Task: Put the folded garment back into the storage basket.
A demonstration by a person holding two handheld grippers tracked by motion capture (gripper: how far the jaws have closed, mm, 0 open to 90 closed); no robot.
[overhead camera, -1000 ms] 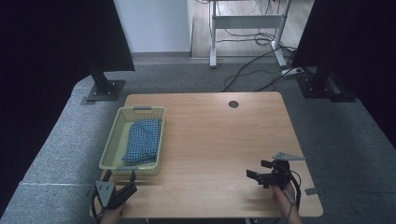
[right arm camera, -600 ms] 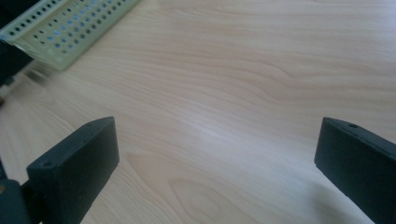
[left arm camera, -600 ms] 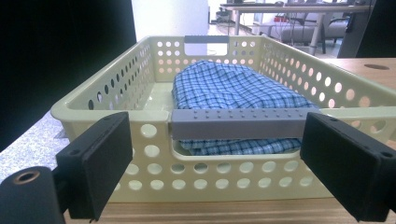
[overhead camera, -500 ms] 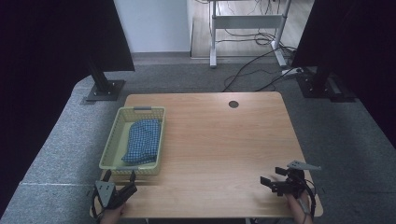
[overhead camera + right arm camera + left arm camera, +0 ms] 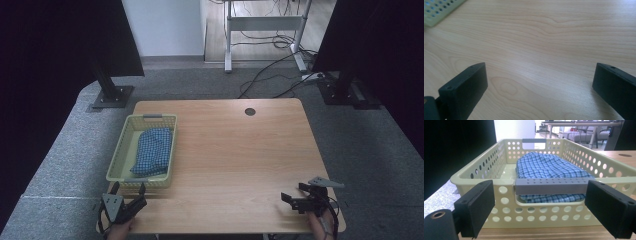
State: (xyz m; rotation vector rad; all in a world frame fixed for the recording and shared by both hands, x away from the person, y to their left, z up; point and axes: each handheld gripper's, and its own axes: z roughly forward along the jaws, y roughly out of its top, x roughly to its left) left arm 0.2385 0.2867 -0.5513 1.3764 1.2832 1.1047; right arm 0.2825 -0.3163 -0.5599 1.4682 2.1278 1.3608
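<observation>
I see a pale wooden table [image 5: 235, 150] from above, and I use its yellow-green perforated plastic basket [image 5: 119, 161] as my landmark. The basket sits at the table's left side, long axis running away from me. Inside it lies a folded blue-and-white checked cloth [image 5: 152, 150], resting toward the basket's right wall and reaching its near end.

My left gripper [image 5: 128, 199] sits just in front of the basket's near short wall, at the table's near edge. Its 2 black jaws stand wide apart and hold nothing. In the left gripper view [image 5: 544, 212], those jaws frame the basket's near wall, which carries a grey handle bar [image 5: 551, 186], with the checked cloth mounded behind it.

My right gripper [image 5: 292, 199] is well apart from the basket, far to its right near the table's near right corner. Its jaws are also spread wide and empty. In the right gripper view [image 5: 539, 87], they frame bare wood grain, with 1 corner of the basket at upper left.
</observation>
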